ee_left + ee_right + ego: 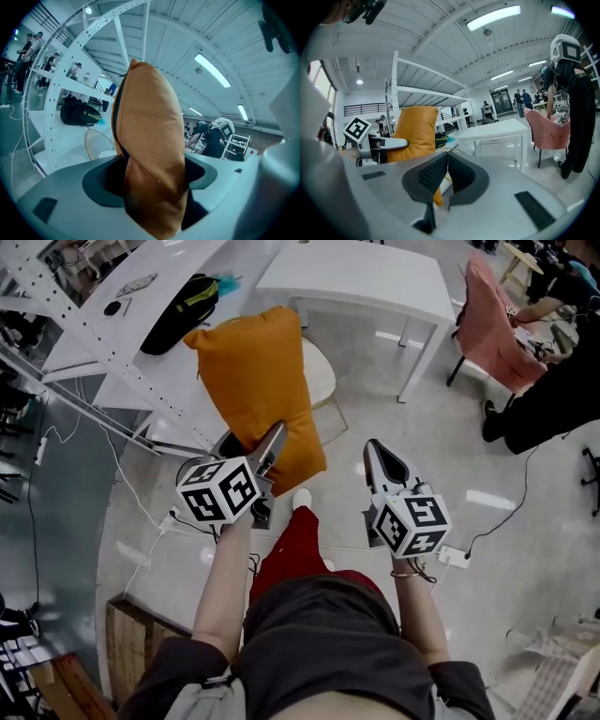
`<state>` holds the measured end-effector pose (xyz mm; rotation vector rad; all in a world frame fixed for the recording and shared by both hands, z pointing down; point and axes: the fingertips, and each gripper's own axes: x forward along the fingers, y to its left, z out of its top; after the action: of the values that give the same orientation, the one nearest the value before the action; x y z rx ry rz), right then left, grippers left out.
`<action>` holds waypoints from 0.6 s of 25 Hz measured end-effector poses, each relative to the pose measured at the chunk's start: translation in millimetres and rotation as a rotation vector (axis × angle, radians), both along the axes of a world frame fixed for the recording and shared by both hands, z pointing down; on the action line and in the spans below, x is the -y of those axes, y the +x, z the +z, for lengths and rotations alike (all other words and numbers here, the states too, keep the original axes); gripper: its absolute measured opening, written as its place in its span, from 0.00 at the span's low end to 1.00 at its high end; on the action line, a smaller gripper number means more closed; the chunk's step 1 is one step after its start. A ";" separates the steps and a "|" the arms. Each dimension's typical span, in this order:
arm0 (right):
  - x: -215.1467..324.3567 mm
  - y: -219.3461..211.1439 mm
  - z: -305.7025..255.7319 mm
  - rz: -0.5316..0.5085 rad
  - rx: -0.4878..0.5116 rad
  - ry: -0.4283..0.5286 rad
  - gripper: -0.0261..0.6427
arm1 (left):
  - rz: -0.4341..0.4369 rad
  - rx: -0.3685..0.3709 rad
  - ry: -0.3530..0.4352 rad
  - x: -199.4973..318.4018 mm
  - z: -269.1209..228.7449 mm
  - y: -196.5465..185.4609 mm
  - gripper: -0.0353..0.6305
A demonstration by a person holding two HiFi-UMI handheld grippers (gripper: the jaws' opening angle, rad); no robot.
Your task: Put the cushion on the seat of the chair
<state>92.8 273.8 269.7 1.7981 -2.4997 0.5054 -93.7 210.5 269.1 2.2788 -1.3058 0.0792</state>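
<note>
- White table (pixel 375 282): the largest item. It stands beyond the work area and has no part in the task.
- Chair (pixel 323 381): has a pale round seat (pixel 319 362) on thin legs. It is set near the table and is half hidden behind the cushion. The part of the seat that shows is bare.
- Pink chair (pixel 492 329): draped in fabric, well apart at the far right, and not the target by the look of it.
- Cushion (pixel 258 381): orange and rectangular. It hangs upright in the air in front of the chair seat and is not yet on it.
  - Handling, judged: it is light, soft and plump, and it puckers where it is pinched, so it should flop and settle when released. It is not fragile.
  - Best hold, judged: near an edge or corner, where the filling is thin enough to bite.
- Black bag (pixel 178 310): lies on the white shelving to the left.
- Left gripper (pixel 255 442): the jaws are clamped across the cushion's lower edge, and the fabric bunches between them.
- Right gripper (pixel 375 451): the jaws are pressed together with nothing between them. It is held just beside the cushion, apart from it.
</note>
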 end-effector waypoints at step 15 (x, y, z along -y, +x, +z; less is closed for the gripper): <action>137.0 -37.2 28.9 -0.020 -0.013 -0.090 0.07 | 0.022 -0.032 -0.073 129.3 30.6 -23.0 0.61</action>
<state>55.6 136.9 298.6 1.7374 -2.4418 0.5927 -116.7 81.2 299.7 2.2246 -1.2414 0.0961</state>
